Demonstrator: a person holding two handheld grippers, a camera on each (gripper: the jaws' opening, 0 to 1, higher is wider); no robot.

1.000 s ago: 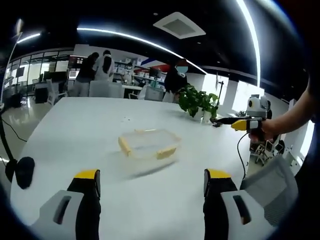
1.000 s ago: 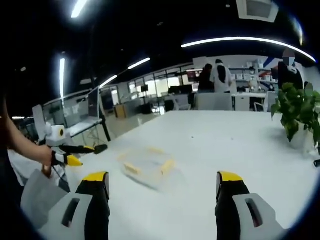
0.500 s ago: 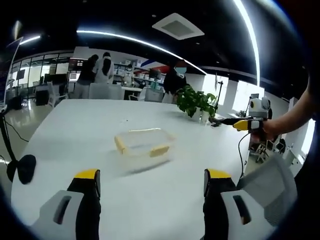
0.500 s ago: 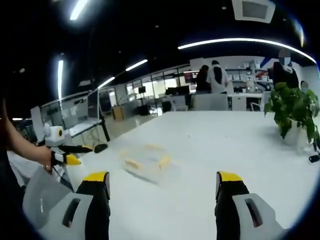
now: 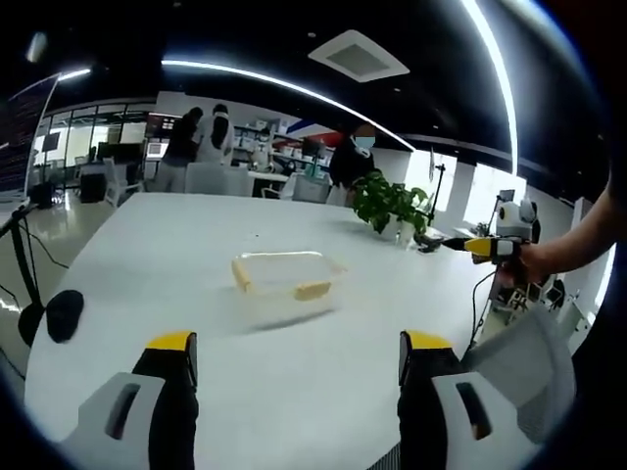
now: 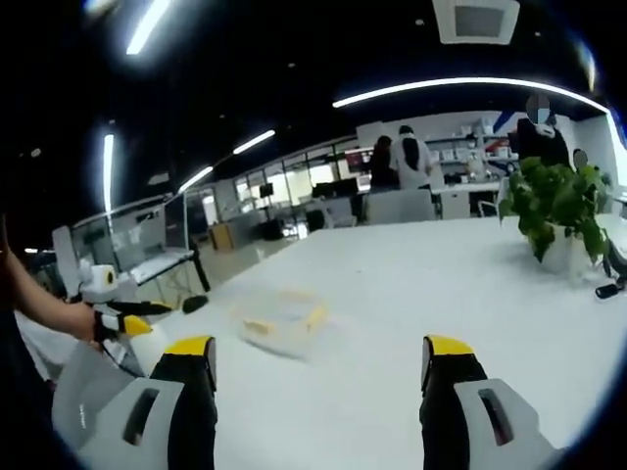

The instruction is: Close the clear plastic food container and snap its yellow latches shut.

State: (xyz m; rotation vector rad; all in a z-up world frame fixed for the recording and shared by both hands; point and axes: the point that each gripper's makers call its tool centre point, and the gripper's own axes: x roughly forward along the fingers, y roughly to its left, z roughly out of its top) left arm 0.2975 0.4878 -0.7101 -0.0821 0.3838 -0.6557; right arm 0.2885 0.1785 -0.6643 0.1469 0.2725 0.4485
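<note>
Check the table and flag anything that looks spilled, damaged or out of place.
Nothing stands out. The clear container sits level on the white table with its yellow latches intact, and nothing is spilled around it. The potted plant stands upright. Both grippers, left and right, are open and apart from the container.

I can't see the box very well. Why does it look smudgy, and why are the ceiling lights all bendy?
In the right gripper view the clear container is smeared by blur; in the left gripper view it looks sharper. In both views the fisheye lens curves the ceiling light strips.
</note>
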